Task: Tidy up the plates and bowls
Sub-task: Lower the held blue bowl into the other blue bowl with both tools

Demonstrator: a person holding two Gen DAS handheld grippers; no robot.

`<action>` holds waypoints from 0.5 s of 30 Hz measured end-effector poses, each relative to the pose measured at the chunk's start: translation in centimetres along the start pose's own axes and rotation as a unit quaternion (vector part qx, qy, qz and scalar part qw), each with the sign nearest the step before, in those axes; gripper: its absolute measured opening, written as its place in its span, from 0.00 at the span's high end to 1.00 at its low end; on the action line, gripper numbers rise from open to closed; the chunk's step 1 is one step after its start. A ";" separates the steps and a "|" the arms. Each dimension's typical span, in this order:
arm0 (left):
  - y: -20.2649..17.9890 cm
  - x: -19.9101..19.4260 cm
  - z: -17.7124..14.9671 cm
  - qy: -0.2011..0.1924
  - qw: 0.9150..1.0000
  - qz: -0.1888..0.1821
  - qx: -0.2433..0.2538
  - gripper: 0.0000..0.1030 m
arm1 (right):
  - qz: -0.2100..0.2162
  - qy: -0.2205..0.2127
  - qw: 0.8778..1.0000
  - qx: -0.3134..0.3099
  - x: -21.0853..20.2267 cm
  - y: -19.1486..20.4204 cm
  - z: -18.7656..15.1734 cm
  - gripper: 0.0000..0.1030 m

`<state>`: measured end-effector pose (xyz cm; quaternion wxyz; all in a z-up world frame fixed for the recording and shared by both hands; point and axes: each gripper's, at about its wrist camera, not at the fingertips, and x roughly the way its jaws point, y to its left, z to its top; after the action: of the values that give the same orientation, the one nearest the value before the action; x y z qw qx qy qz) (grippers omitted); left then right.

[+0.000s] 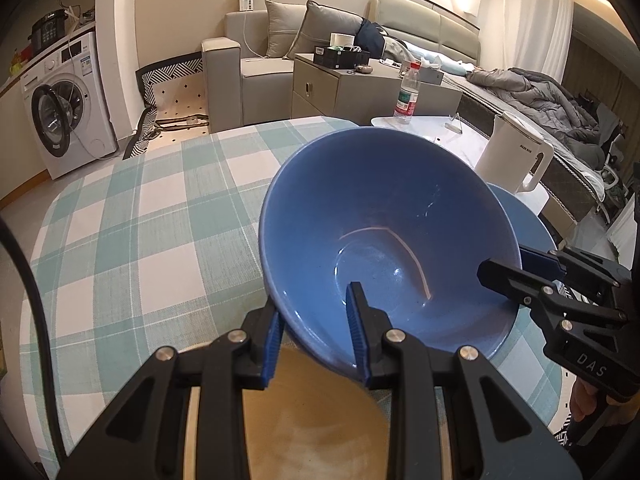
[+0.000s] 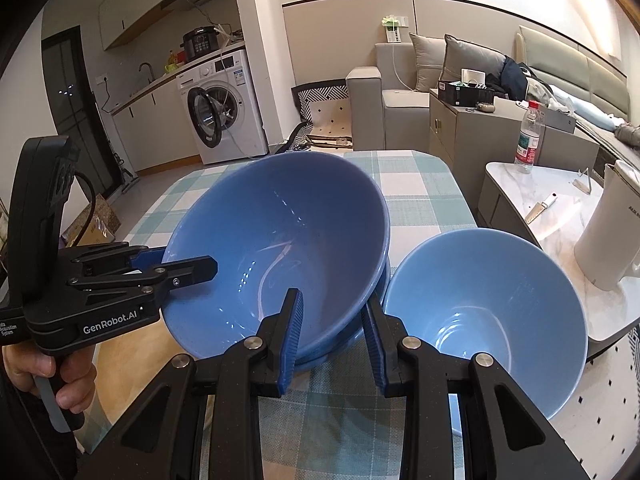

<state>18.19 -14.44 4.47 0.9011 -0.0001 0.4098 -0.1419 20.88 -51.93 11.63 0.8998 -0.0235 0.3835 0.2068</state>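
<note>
Both grippers, left (image 1: 316, 332) and right (image 2: 332, 336), pinching big blue bowl (image 1: 384, 240) rim; glazed, slippery, breakable, heavyish.

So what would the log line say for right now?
left hand-held gripper: shut on big blue bowl rim | right hand-held gripper: shut on same bowl | smaller blue bowl: beside

Grey sofa (image 1: 256, 60) beside washing machine (image 1: 64, 104) (door open)

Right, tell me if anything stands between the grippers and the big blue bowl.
Nothing visible does. The left gripper and the right gripper are shut on the rim of the big blue bowl, one finger inside, one outside.
</note>
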 end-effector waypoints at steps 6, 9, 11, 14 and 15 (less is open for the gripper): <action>-0.1 0.4 -0.2 0.001 1.000 0.003 0.003 0.73 | 0.001 -0.008 1.000 0.000 -0.3 0.4 -0.6 0.70; -0.2 0.6 -0.3 0.002 1.000 0.010 0.007 0.73 | 0.001 -0.012 1.000 0.001 -0.3 0.4 -0.8 0.69; -0.4 0.7 -0.3 0.004 1.000 0.015 0.010 0.73 | 0.001 -0.014 1.000 -0.001 -0.4 0.6 -1.1 0.69; -0.6 0.8 -0.3 0.005 1.000 0.020 0.011 0.73 | 0.005 -0.016 1.000 0.001 -0.5 0.5 -1.2 0.67; -0.7 0.8 -0.3 0.006 1.000 0.023 0.012 0.73 | 0.006 -0.015 1.000 0.000 -0.6 0.5 -1.2 0.66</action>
<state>18.28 -15.25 3.79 0.9015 0.0211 0.4134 -0.1263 19.49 -51.94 11.22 0.9042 -0.0180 0.3701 0.2123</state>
